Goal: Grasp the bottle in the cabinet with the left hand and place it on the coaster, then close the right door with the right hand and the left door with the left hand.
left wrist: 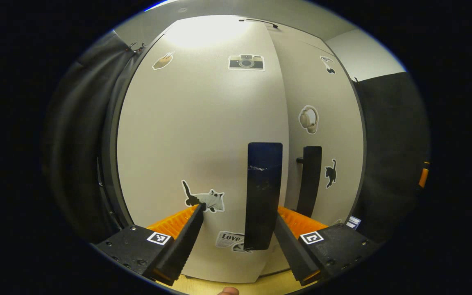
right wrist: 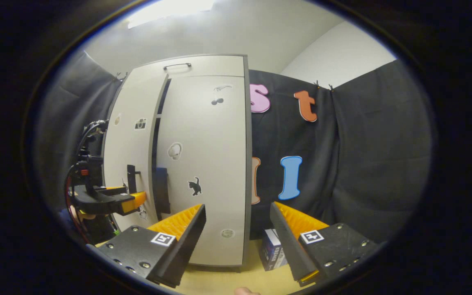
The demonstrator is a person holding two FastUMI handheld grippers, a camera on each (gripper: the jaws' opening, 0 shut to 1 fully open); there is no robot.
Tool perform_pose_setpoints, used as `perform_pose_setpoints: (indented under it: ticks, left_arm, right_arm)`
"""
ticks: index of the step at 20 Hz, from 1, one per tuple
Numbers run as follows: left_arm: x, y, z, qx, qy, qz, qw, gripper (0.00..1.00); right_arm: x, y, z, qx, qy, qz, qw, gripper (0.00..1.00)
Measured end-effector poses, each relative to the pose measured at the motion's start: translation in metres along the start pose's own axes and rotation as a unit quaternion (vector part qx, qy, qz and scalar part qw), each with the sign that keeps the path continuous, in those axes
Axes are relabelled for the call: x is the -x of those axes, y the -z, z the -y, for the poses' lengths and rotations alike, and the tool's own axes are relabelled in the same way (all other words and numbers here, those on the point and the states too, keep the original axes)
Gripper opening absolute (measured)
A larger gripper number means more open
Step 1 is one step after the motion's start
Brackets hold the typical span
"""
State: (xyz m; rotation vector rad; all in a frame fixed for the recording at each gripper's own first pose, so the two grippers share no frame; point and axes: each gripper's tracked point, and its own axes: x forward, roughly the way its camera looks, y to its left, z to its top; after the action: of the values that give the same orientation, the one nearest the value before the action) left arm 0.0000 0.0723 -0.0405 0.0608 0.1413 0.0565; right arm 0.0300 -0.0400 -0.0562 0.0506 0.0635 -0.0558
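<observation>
a pale two-door cabinet (right wrist: 203,164) stands on a light wooden desk (right wrist: 219,280), decorated with small stickers. the right door (right wrist: 207,172) lies flat and looks closed. the left door (left wrist: 199,139) is nearly closed, with a thin dark gap left between the two doors in the right gripper view.

the left gripper (left wrist: 238,223) is up against the left door, its fingers spread wide and holding nothing. the door's black handle (left wrist: 264,192) stands between the fingers, close to the inner side of the right finger, and it is not clear whether they touch. the left finger's tip sits over a cat sticker (left wrist: 207,200).

the right gripper (right wrist: 238,223) hangs back from the cabinet, fingers wide apart and empty, pointing toward the cabinet's right edge and the dark cloth wall beyond.

the step in hand appears to be closing the left door. to do it well, press straight and evenly on the panel near the handle, slowly, until the gap vanishes and both doors sit level, without catching a finger on the handle.

with the doors nearly shut, the cabinet's inside is hidden, so its contents cannot be told. the bottle and coaster are presumably off to one side. a small blue box (right wrist: 273,250) stands on the desk just beside the cabinet's right edge.
</observation>
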Motion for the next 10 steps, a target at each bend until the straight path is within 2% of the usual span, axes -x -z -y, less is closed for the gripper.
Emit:
perform_pose_setpoints:
  ticks: [1, 2, 6, 8, 10]
  left_arm:
    - [0.002, -0.006, 0.002, 0.003, 0.0, 0.004, 1.0, 0.99]
    - [0.008, -0.013, 0.005, 0.003, -0.003, 0.008, 1.0, 0.99]
    - [0.05, -0.029, 0.017, -0.001, -0.02, -0.007, 1.0, 0.99]
    - [0.079, -0.058, 0.026, 0.005, -0.02, 0.0, 1.0, 0.99]
    - [0.11, -0.09, 0.031, -0.002, -0.033, 0.006, 0.999, 0.99]
  right_arm:
    - [0.001, -0.002, -0.002, -0.002, -0.004, 0.001, 1.0, 0.95]
    - [0.002, -0.003, -0.003, -0.004, -0.008, 0.002, 1.0, 0.98]
    - [0.004, -0.014, -0.004, -0.008, -0.015, 0.006, 1.0, 0.98]
    - [0.002, -0.027, -0.001, -0.014, -0.013, 0.014, 1.0, 0.92]
    - [0.0, -0.042, 0.006, -0.018, -0.006, 0.022, 1.0, 0.95]
